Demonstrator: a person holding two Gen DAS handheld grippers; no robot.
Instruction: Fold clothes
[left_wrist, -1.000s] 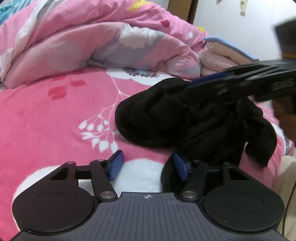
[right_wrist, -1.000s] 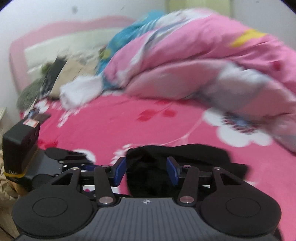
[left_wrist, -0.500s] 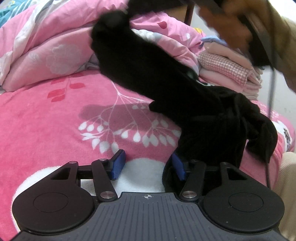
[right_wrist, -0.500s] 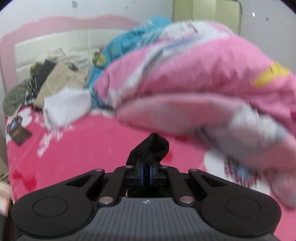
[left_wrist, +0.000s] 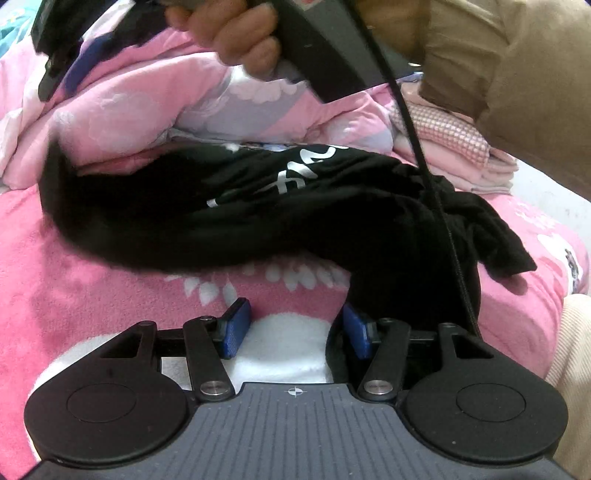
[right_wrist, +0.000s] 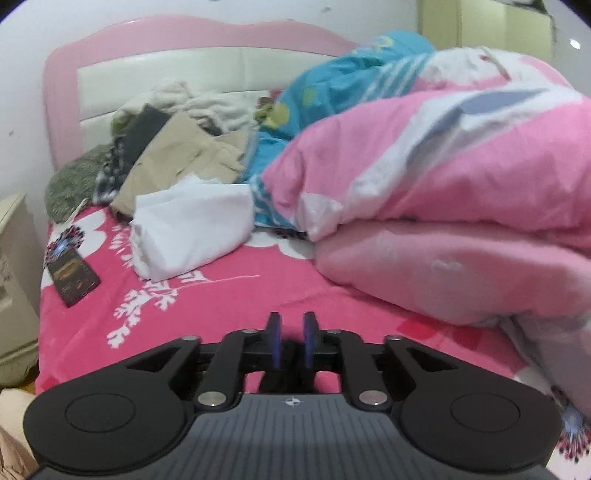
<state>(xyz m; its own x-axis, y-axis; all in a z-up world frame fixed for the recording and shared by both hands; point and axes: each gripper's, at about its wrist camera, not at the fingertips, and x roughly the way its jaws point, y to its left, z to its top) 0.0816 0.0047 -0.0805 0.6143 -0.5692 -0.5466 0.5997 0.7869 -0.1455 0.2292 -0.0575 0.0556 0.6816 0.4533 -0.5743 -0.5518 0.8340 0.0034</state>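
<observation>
The left gripper (left_wrist: 291, 332) stands wide open low over the pink bedsheet (left_wrist: 92, 295), its right blue pad just beside the near end of the black garment (left_wrist: 258, 214), with nothing between the pads. The right gripper (right_wrist: 291, 347) is held above the bed with its pads narrow, a small gap between them; whether dark cloth is caught below them cannot be told. The black garment lies stretched in a long rumpled band across the sheet, white print facing up, one end bunched at the right. It is not yet flat and no clean fold shows in it, so most of the folding seems left. A pink folded stack (left_wrist: 461, 147) sits behind, so some clothes look already folded
</observation>
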